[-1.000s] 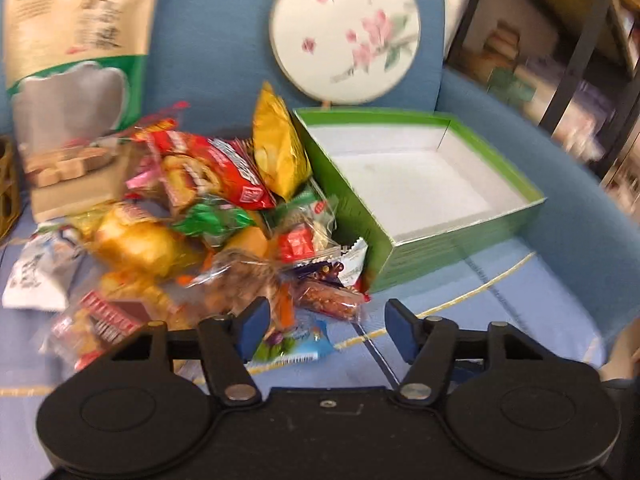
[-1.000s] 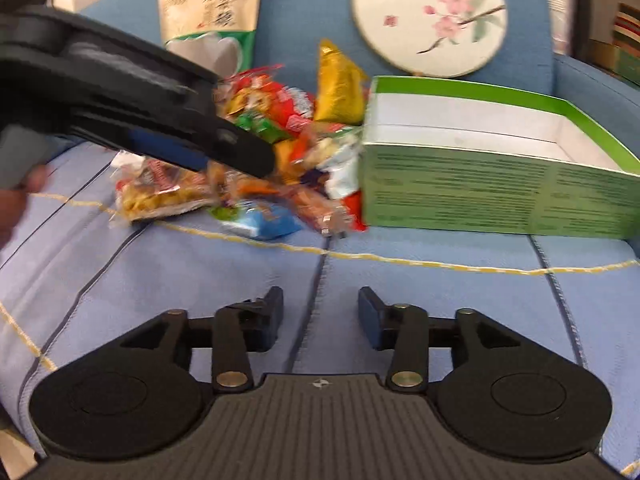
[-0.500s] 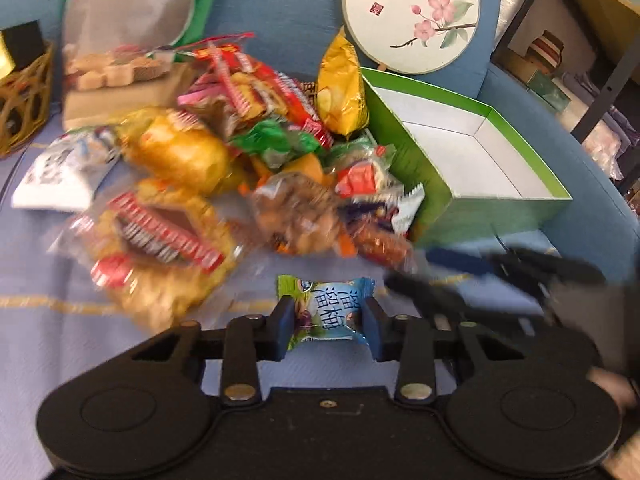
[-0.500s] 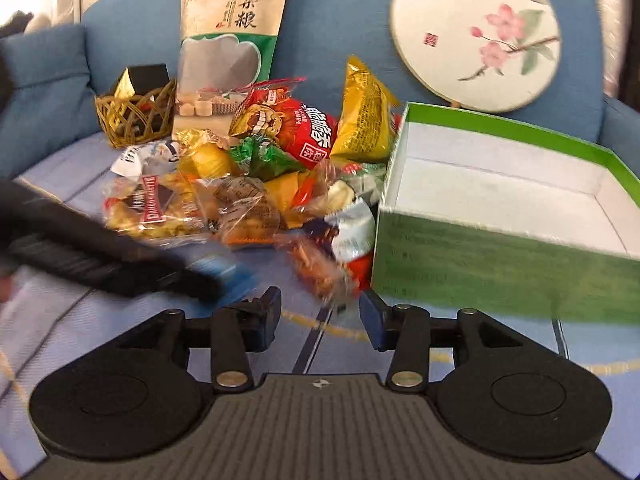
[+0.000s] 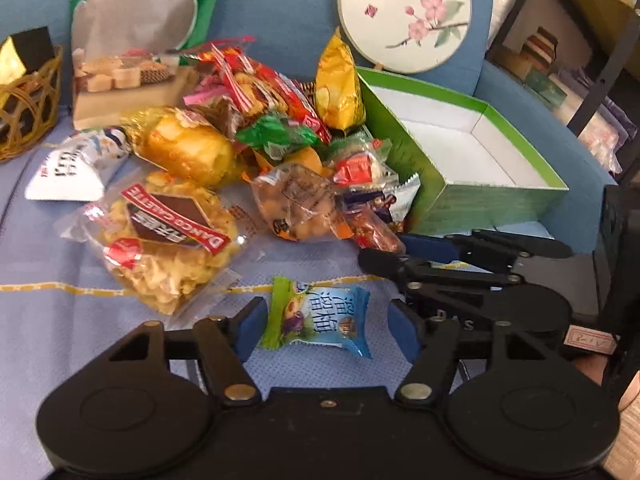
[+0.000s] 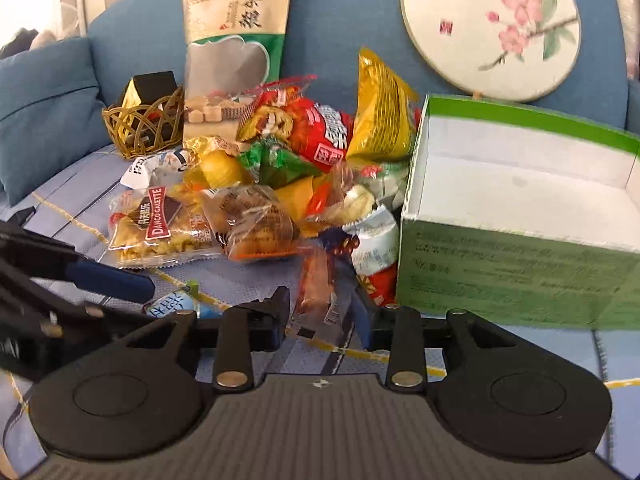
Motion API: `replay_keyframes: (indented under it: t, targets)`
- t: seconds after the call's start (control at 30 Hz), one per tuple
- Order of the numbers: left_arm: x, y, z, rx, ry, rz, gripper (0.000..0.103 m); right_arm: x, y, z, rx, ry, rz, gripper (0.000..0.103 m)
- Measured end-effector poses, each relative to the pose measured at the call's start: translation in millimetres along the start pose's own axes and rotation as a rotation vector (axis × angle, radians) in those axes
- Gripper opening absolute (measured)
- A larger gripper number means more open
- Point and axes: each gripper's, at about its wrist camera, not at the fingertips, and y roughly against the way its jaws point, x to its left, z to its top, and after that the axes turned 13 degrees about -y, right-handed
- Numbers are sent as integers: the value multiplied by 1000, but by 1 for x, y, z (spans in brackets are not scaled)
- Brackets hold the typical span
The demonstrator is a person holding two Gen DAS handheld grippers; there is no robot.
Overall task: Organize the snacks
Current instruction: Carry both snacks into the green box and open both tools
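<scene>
A heap of wrapped snacks (image 5: 240,148) lies on the blue sofa seat, left of an open green box (image 5: 472,176) with a white, empty inside. My left gripper (image 5: 324,320) is open, its blue pads either side of a small blue-green candy packet (image 5: 316,316) lying on the seat, not clamped. My right gripper (image 6: 324,308) is open around the low end of an orange clear-wrapped snack (image 6: 316,280) at the heap's front edge, just left of the box (image 6: 516,264). The right gripper also shows in the left wrist view (image 5: 384,250).
A tall green and cream snack bag (image 5: 136,40) leans on the sofa back. A wicker basket (image 5: 28,112) with a black and gold box stands at far left. A round flowered fan (image 5: 404,16) leans behind the box. A blue cushion (image 6: 44,108) lies at left.
My left gripper opened wider around the blue-green packet. My right gripper moved forward to the heap's front edge, and the orange snack now sits between its fingers.
</scene>
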Motion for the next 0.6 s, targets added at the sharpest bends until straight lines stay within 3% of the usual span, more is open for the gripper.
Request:
replay_keyframes:
  t: [0.03, 0.07, 0.1, 0.17, 0.23, 0.4, 0.5, 0.6]
  targets:
    - [0, -4, -1, 9, -1, 1, 103, 1, 0, -1, -4, 0, -2, 60]
    - [-1, -7, -2, 14, -16, 11, 89, 2, 2, -1, 2, 4, -2, 49]
    - [-4, -9, -3, 8, -51, 38, 81, 3, 5, 0, 10, 4, -3, 41]
    - [-8, -7, -5, 2, -79, 63, 64, 3, 14, 2, 0, 0, -17, 40]
    - [-6, 2, -5, -8, -45, 40, 58, 1, 30, 2, -27, -22, 15, 40]
    - [-10, 33, 14, -98, -31, 11, 57, 1, 77, 5, -205, -16, 86, 40]
    - [-19, 43, 37, -160, -35, -25, 57, -10, 92, 16, -339, -40, 24, 40]
    - [-33, 41, 64, -204, -57, -34, 57, -30, 95, 25, -415, -71, -121, 40]
